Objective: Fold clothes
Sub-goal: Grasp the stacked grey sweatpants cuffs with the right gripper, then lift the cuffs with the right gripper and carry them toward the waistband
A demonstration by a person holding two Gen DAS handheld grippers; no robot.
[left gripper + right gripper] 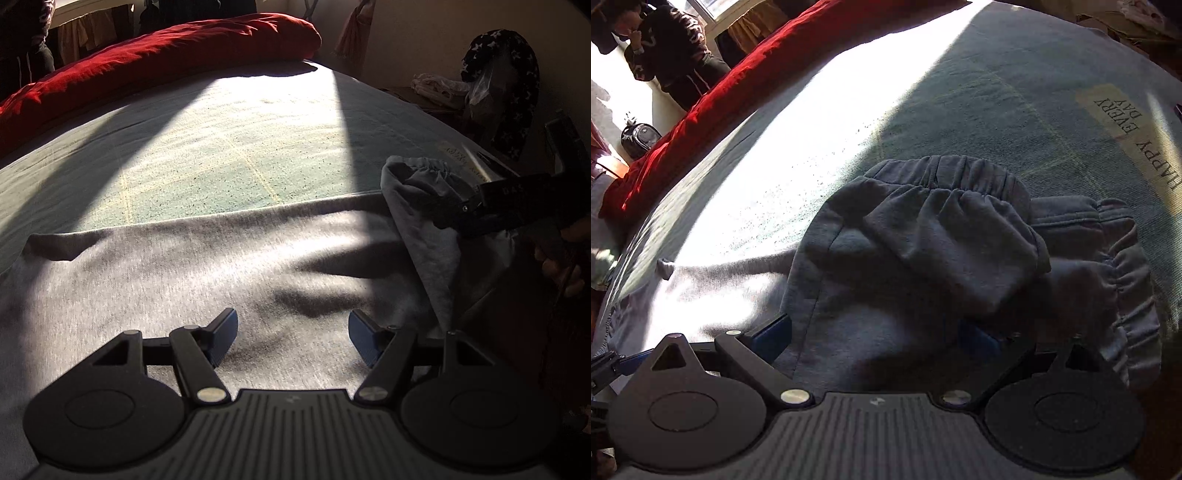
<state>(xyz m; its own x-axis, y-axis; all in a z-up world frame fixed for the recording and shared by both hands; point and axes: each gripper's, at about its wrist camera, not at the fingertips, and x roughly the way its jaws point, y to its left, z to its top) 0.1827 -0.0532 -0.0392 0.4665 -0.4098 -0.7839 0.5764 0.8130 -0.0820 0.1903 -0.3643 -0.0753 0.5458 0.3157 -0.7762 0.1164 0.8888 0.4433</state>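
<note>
Ahead, beyond our right gripper [875, 332], the bedspread [979, 92] reads "HAPPY EVERY DAY". Grey sweatpants [923, 240] with a gathered waistband bunch between its jaws, gripped; our left gripper [291, 336] hangs released above them.

Bed sheet [229, 147] mid free; red duvet [166, 48] blocks far edge, prob.

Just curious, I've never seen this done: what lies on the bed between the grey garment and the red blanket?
Only bare green sheet, partly sunlit, lies between the grey garment and the red blanket; the left wrist view shows it best.
</note>
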